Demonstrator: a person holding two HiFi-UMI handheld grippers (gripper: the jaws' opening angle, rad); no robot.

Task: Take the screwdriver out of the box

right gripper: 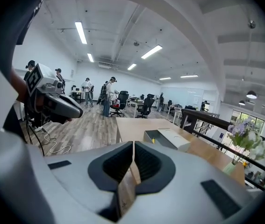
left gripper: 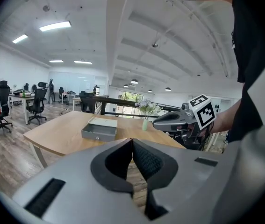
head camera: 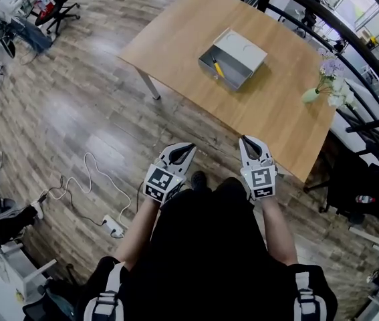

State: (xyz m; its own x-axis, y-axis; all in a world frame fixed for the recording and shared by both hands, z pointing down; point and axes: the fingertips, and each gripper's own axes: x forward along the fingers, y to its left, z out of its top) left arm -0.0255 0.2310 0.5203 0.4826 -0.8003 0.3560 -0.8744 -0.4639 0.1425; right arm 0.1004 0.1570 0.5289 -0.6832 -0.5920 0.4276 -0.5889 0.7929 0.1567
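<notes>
A light wooden desk [head camera: 189, 32] stands on a plank floor, and an open grey metal box [head camera: 242, 52] sits about at its middle, well in from every edge, with its lid folded back flat on the side away from the person. The yellow-handled screwdriver [head camera: 217, 67] lies inside the box's open tray, close to the wall that faces the desk's near edge. A small pale green vase [head camera: 311, 95] holding pale flowers stands near the desk's right edge, beside a dark railing [head camera: 349, 39], well apart from the box. The person stands on the floor short of the desk's near edge and holds both tools close to the body. The left claw [head camera: 182, 154] has its jaws pressed together with only a thin seam between the dark pads and nothing gripped; it hangs over the floor, well apart from the box. The right claw [head camera: 253, 147] is likewise closed tip to tip and empty, held just off the desk's near edge. Each carries its cube with square markers by the wrist. A white looping cable [head camera: 95, 172] runs across the floor to a white power strip [head camera: 114, 227] to the person's left.
</notes>
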